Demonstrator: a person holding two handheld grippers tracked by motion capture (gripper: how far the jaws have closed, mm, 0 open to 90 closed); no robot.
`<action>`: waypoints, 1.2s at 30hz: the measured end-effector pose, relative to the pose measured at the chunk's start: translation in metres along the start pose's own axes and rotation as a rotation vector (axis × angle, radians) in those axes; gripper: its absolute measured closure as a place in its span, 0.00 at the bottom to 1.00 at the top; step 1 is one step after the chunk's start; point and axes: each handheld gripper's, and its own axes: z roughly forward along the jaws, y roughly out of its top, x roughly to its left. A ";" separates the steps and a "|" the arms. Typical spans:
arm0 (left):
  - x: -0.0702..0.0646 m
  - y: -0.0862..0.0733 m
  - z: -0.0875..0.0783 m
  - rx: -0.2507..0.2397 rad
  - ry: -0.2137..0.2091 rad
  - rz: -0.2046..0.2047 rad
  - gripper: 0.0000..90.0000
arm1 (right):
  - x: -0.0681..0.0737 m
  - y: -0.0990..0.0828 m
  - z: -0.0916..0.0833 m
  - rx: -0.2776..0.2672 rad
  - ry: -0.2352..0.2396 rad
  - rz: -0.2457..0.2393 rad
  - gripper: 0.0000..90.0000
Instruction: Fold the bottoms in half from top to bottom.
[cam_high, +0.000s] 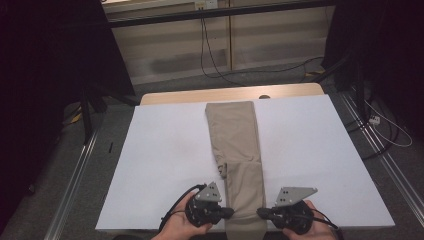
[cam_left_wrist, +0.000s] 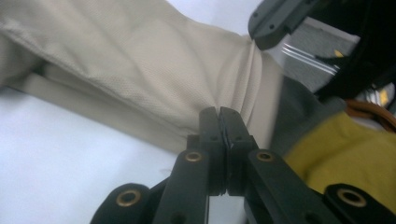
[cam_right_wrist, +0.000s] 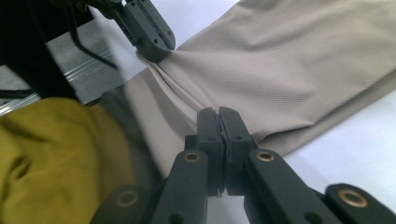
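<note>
Here the beige trousers (cam_high: 239, 150) lie folded lengthwise down the middle of the white table (cam_high: 165, 150), and the left gripper (cam_high: 231, 211) and right gripper (cam_high: 260, 212), both closed, pinch their lower edges, because the soft, light cloth probably sags unless held at both sides.

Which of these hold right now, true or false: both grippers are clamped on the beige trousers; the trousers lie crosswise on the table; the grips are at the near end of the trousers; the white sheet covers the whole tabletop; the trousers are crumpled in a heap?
1. Both the left gripper and the right gripper are clamped on the beige trousers. True.
2. The trousers lie crosswise. False: they run lengthwise, away from the person.
3. The grips are at the near end. True.
4. The white sheet covers the whole tabletop. False: a wooden strip shows at the far edge.
5. The trousers are crumpled in a heap. False: they lie flat, folded into one long strip.
</note>
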 end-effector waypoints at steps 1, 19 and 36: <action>-0.007 -0.003 -0.001 0.013 0.004 0.002 0.99 | 0.003 -0.002 -0.002 0.002 0.006 0.004 0.99; -0.016 -0.005 0.006 0.017 0.050 0.043 0.75 | 0.010 -0.003 0.006 0.023 -0.039 -0.004 0.71; -0.023 -0.016 0.006 0.061 0.003 0.046 1.00 | 0.023 -0.018 -0.003 0.077 0.002 -0.033 1.00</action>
